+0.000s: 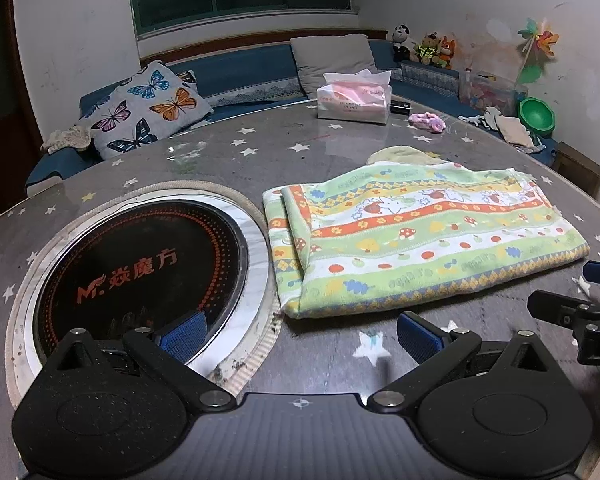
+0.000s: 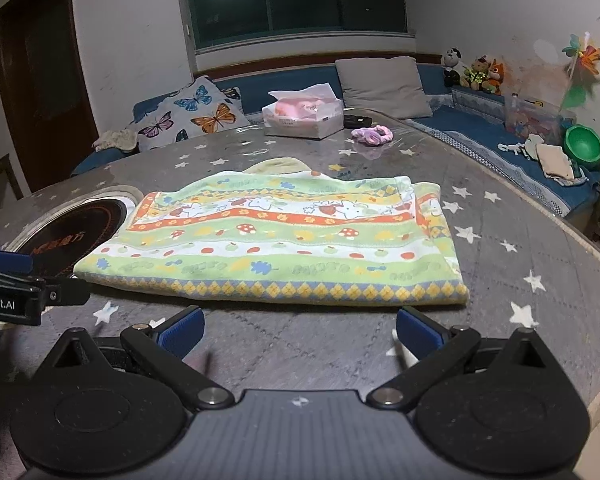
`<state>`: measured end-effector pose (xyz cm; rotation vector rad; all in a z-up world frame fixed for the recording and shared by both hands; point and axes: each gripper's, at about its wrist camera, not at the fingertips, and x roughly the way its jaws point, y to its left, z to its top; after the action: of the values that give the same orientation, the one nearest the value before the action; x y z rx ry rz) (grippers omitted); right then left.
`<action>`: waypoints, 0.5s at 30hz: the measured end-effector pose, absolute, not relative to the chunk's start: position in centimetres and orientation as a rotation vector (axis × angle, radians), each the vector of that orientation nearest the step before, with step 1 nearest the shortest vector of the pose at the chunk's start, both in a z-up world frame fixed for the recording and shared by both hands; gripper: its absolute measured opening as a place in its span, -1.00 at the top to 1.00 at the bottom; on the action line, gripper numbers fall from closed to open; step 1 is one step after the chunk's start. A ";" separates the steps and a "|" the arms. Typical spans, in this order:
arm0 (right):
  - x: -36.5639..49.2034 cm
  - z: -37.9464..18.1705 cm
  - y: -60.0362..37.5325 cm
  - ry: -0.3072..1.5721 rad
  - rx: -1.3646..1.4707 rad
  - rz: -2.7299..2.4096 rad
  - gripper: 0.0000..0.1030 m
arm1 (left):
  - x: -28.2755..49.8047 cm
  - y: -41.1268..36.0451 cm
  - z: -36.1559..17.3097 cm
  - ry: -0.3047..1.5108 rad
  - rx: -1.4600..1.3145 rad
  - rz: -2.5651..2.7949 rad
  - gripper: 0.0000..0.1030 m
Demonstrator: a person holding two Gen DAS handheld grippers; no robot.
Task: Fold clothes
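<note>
We find the left gripper (image 1: 300,336) near the front edge of the tabletop (image 1: 332,144), its jaws spread wide with nothing between the blue pads. Beneath its left pad sits the round induction cooker (image 1: 140,276) set into the tabletop and ringed by a pale rim.

Just right of that rim lies the folded blanket (image 1: 420,240). It is a soft rectangle in at least two layers, printed with bands of green, orange, yellow and white that carry mushrooms, apples, leaves and rabbits. A diamond border runs along its near edge. At the left end the upper layer sits back from the lower one, which leaves an offset strip. At the far edge a pale yellow piece (image 1: 400,155) pokes out from behind it.

We find the right gripper (image 2: 300,330) just short of the blanket's near edge, apart from it. Its jaws stand fully open and empty. The two grippers sit side by side, each visible at the margin of the other's view.

Open tabletop with a star pattern runs between the jaws and the blanket's near edge, and continues to the right of the blanket as far as the curved table edge (image 2: 572,236). Beyond the blanket stand a tissue pack (image 1: 354,98) and a pink scrunchie (image 1: 427,122), both well apart from it.
</note>
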<state>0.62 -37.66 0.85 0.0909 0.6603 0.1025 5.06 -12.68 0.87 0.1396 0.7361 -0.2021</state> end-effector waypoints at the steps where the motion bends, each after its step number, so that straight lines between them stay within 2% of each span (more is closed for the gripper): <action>1: 0.5 0.9 -37.5 0.661 0.091 0.102 -1.00 | 4.9 -12.7 0.8 0.736 0.141 -0.203 -1.00; 15: -0.1 0.9 -36.5 0.658 0.082 0.100 -1.00 | 3.9 -12.5 0.2 0.754 0.145 -0.213 -1.00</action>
<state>-0.10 -36.49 0.92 0.0819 0.6584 0.1001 3.86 -12.45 0.15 0.1448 0.7539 -0.2131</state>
